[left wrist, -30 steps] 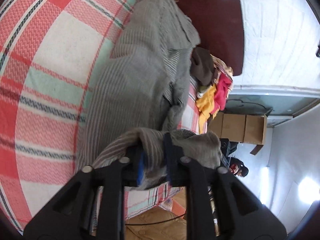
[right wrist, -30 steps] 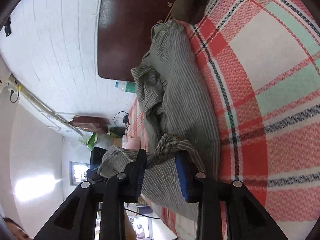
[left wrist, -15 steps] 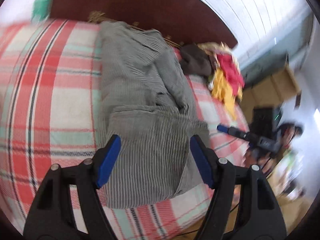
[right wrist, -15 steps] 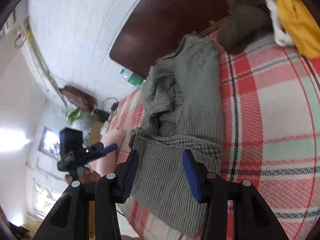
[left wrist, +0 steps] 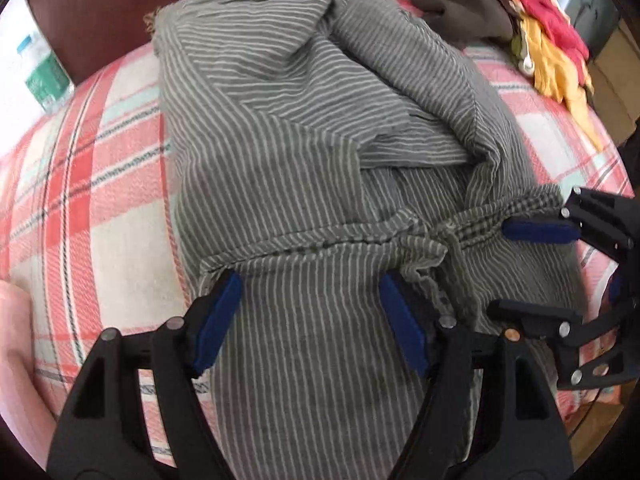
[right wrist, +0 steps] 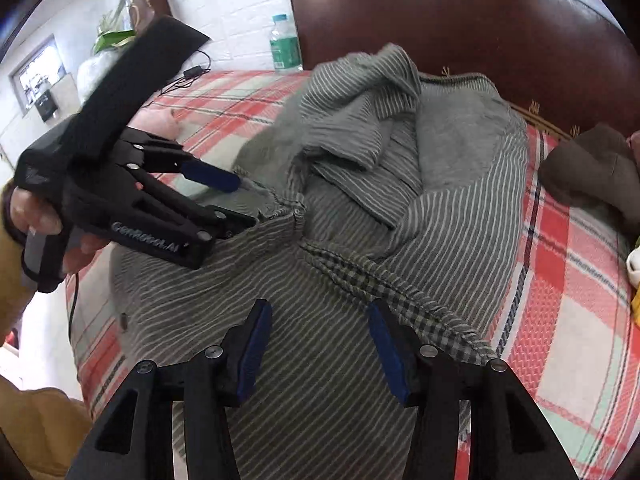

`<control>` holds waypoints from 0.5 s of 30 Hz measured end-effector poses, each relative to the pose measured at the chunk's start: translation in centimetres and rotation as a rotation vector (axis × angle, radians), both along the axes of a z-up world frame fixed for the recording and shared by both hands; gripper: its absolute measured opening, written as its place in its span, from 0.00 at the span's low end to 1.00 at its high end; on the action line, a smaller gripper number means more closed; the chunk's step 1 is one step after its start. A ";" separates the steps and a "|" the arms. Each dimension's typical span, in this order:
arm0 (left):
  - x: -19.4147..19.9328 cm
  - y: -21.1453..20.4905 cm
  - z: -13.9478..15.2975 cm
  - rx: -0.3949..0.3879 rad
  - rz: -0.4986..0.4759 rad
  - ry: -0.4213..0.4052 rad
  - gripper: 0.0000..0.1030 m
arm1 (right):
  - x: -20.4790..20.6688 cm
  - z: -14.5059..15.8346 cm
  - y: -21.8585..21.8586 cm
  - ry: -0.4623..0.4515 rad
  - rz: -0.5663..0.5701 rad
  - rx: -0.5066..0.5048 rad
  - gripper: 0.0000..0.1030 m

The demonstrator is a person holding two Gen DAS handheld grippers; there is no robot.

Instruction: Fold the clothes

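Note:
A grey striped garment (left wrist: pixel 304 184) lies folded over on the plaid bed, its checked-lined hem (left wrist: pixel 520 208) across the middle. It also shows in the right wrist view (right wrist: pixel 320 264). My left gripper (left wrist: pixel 312 320) is open and empty, its blue pads just above the folded hem. My right gripper (right wrist: pixel 316 344) is open and empty over the lower part of the garment. In the left wrist view the right gripper (left wrist: pixel 568 272) is at the garment's right edge. In the right wrist view the left gripper (right wrist: pixel 224 208) is at its left edge.
A red, white and green plaid bedspread (left wrist: pixel 100 184) covers the bed. A dark brown headboard (right wrist: pixel 460 20) stands behind. A pile of brown, red and yellow clothes (left wrist: pixel 532 32) lies at the far right. A water bottle (right wrist: pixel 285 46) stands beside the headboard.
Both grippers have let go of the garment's hem after bringing it over, and now stand open. The folded part lies flat on the garment. Both cameras have swung to face the headboard.

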State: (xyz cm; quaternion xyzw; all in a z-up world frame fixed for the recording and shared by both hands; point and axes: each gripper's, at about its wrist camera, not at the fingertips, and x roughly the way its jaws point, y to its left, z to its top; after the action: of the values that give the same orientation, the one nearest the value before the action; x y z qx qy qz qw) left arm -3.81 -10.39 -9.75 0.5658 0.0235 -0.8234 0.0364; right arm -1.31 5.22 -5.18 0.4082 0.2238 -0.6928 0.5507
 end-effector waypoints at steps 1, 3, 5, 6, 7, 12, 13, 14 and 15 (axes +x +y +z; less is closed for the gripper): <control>0.1 -0.1 0.2 0.000 0.004 0.001 0.71 | -0.2 -0.1 0.1 -0.012 -0.005 -0.006 0.50; 0.8 -0.7 0.9 0.021 0.020 0.033 0.71 | -0.5 0.2 0.6 -0.027 -0.008 -0.021 0.51; 2.3 -1.6 2.1 0.038 0.039 0.097 0.71 | -0.2 1.3 1.6 -0.009 0.001 -0.051 0.54; 3.3 -1.9 2.8 0.047 0.034 0.137 0.71 | 0.1 1.9 2.2 0.006 0.015 -0.067 0.59; 4.3 -2.2 3.4 0.057 0.022 0.172 0.71 | 0.7 2.6 3.1 0.019 0.037 -0.080 0.64; 9.7 -1.5 4.8 0.072 -0.126 0.254 0.71 | 3.9 4.9 6.5 0.091 0.160 -0.112 0.79; 10.7 -1.0 4.7 0.068 -0.162 0.250 0.71 | 5.1 4.9 6.9 0.121 0.194 -0.091 0.79; 11.5 -0.6 4.5 0.062 -0.189 0.243 0.71 | 6.3 4.7 7.0 0.158 0.225 -0.067 0.79; 12.2 -0.2 4.1 0.053 -0.209 0.232 0.71 | 7.5 4.3 7.1 0.206 0.256 -0.038 0.79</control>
State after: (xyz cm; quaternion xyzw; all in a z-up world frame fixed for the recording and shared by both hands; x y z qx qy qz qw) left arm 8.37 -10.63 -5.68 0.4670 -0.0099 -0.8816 -0.0672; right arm 6.15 12.31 -0.87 0.2926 0.3161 -0.6591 0.6165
